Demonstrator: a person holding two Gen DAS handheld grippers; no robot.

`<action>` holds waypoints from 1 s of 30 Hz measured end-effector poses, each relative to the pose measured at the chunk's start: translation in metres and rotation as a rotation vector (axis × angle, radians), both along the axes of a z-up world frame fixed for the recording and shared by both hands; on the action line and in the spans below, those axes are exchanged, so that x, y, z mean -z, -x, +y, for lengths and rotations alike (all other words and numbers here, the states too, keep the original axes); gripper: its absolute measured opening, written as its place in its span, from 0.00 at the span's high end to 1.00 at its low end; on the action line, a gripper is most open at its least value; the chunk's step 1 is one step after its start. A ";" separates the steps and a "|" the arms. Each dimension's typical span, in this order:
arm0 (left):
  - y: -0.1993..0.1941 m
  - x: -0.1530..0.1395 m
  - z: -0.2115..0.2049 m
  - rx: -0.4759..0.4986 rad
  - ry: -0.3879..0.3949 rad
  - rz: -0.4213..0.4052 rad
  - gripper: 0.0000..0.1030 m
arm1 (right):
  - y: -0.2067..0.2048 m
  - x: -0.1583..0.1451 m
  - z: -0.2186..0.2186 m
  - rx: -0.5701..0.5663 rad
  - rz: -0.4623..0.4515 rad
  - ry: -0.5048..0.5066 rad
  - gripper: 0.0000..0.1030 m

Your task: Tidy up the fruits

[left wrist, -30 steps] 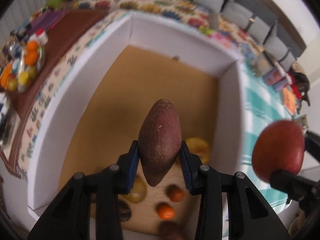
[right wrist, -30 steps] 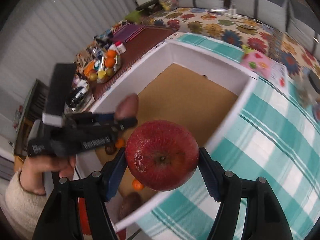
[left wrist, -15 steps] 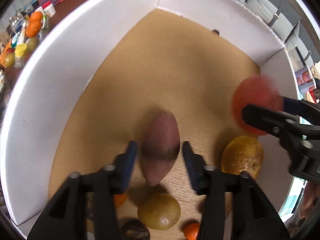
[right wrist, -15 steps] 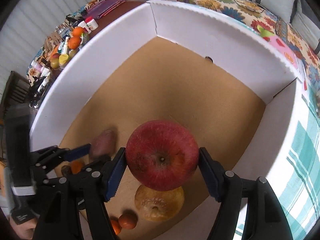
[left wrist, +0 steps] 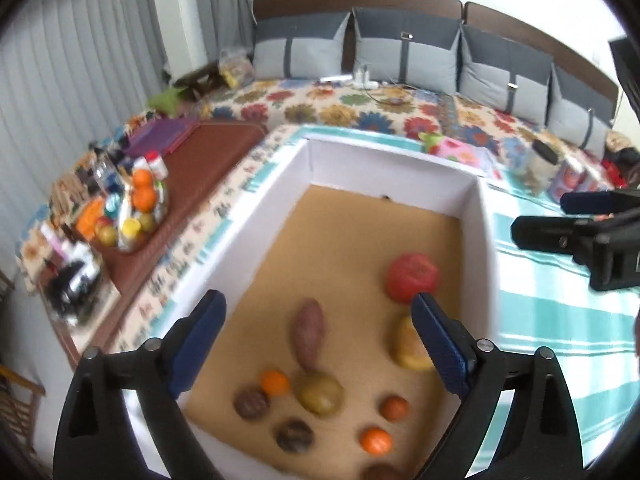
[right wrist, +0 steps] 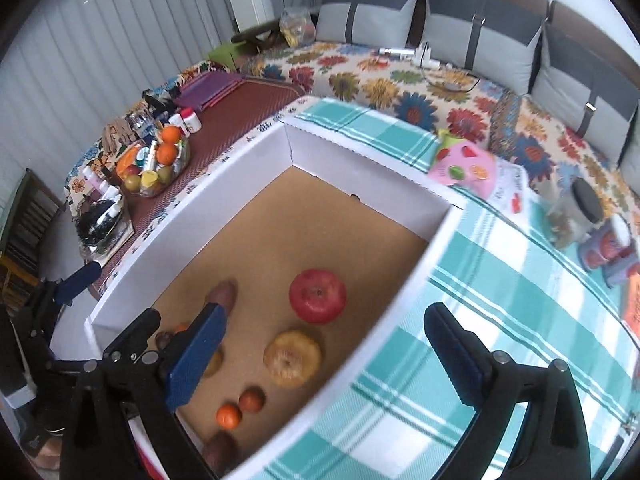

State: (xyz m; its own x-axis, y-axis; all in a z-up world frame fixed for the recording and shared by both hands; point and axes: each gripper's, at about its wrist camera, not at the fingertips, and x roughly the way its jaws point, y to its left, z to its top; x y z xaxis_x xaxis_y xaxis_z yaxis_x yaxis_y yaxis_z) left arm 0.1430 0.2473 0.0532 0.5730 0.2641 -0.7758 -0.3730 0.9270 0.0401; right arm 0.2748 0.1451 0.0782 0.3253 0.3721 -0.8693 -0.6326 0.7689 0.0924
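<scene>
With both loads just released, left gripper and right gripper hang wide and empty, jaws freshly opened; sweet potato and red apple lie inside box — two more fruits sorted

My tongs are black with blue pads. The box I look into is white-walled with a tan floor; in it lie a red apple, a reddish-brown sweet potato and small orange fruits. The cloth is teal-and-white checked, the bedspread flowered.
</scene>
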 end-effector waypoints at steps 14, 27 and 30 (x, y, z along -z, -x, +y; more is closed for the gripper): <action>0.063 0.023 -0.003 -0.167 0.028 0.107 0.08 | 0.101 0.020 -0.031 0.013 -0.050 0.003 0.04; 0.103 0.004 0.016 -0.241 -0.033 0.014 0.08 | 0.144 0.011 0.003 -0.030 -0.108 0.064 0.04; 0.107 0.001 0.019 -0.244 -0.047 0.016 0.08 | 0.148 0.013 0.008 -0.043 -0.090 0.074 0.04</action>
